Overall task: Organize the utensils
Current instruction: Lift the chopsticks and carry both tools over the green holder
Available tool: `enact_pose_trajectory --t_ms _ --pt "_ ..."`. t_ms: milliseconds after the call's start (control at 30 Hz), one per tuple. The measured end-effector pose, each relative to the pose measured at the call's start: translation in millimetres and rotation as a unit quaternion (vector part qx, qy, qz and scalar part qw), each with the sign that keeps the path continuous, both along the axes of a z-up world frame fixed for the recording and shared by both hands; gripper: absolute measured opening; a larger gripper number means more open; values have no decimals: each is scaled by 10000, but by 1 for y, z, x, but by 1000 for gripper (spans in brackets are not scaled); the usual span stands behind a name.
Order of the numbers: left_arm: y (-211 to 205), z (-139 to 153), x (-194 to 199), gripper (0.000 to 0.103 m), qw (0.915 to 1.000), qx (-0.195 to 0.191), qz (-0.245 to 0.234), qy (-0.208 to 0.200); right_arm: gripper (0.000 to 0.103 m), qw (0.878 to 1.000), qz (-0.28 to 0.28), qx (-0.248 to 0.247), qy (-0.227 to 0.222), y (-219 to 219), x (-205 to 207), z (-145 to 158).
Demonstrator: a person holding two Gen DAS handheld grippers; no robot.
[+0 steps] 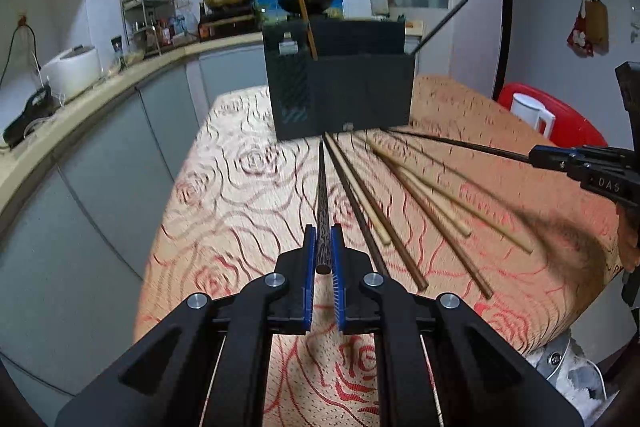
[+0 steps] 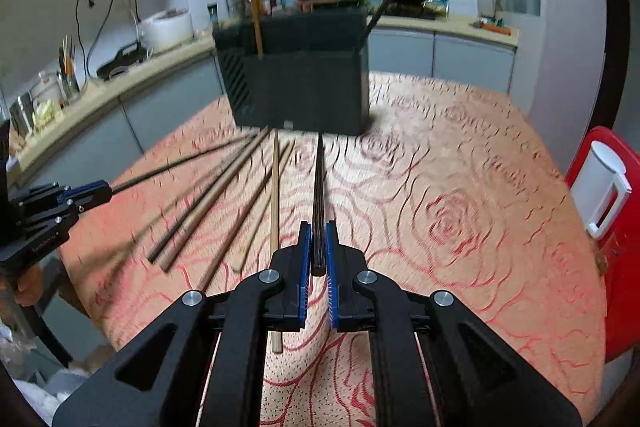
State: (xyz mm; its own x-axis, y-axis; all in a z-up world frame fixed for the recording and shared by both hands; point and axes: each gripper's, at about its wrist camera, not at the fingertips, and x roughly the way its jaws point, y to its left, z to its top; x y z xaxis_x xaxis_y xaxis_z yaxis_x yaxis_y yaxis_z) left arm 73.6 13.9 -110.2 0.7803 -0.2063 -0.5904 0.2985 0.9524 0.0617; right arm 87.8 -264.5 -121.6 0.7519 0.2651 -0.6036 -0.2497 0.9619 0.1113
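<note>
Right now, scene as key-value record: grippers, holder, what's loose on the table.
left gripper: shut on dark chopstick
right gripper: shut on black chopstick
holder: black box, far on table
in holder: tan chopstick, black stick, both leaning
loose chopsticks: several, fanned before holder

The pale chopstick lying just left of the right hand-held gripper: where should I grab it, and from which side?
Grip the pale chopstick near its thick near end, coming from above with the fingers straddling its width. It lies flat on the tablecloth, pointing at the black holder, and its neighbours fan away to the left there, which probably leaves room.
</note>
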Motion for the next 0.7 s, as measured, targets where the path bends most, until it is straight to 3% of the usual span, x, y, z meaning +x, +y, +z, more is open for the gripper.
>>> enact_pose_trajectory --t_ms 200,700 --pt "2 38 3 7 9993 30 -17 -366 8 9991 -90 256 -337 -19 -5 34" --pt "-1 102 19 7 9963 232 -135 -816 8 9959 2 186 -889 -22 2 85"
